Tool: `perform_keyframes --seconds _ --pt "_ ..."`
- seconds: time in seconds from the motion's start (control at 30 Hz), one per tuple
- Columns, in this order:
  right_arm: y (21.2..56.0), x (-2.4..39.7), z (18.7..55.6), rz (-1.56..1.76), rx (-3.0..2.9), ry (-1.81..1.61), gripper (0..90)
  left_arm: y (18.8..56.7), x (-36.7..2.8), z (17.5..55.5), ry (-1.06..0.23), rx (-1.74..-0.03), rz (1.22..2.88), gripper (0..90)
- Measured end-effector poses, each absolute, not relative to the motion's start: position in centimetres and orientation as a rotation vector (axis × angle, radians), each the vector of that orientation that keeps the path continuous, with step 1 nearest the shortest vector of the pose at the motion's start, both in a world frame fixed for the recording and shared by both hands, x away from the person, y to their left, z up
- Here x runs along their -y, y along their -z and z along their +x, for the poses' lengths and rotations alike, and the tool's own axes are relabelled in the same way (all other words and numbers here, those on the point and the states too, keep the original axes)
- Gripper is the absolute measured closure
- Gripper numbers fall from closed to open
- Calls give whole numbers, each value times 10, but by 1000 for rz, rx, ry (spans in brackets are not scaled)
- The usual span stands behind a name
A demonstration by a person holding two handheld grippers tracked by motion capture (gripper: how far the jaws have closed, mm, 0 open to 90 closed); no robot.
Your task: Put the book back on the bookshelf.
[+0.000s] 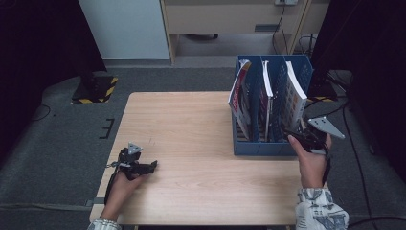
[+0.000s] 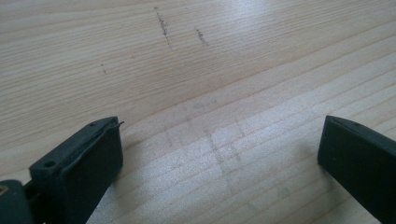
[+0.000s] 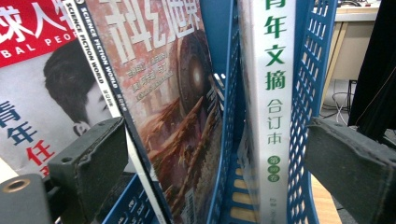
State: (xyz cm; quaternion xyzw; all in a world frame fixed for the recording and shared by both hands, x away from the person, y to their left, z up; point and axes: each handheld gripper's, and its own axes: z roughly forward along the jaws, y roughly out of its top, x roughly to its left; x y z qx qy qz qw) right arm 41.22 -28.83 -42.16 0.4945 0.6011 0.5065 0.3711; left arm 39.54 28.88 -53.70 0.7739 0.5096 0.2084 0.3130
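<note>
High view: the right hand-held gripper (image 1: 300,135) sits at the near right end of the blue file rack (image 1: 258,146) on the worktop (image 1: 182,124), jaws spread wide either side of the white-spined book (image 3: 273,116) in the rack's rightmost slot, not pressing it. The left hand-held gripper (image 1: 152,166) rests low over bare wood near the left front corner, jaws wide and empty.

Wooden counter (image 1: 191,143), faint pencil marks on its surface. Grey carpet floor (image 1: 62,129). Yellow-black striped stand base (image 1: 98,88) beyond counter's far-left corner.

wooden table (image 1: 191,120) — blue file rack (image 1: 261,146), left gripper (image 1: 152,166)
</note>
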Motion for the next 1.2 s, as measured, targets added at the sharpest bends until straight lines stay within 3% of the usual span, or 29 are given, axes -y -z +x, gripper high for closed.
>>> perform_keyframes --seconds 1.2 --pt "422 262 393 1227 -1622 -1339 37 537 -289 395 -550 -1344 2041 0"
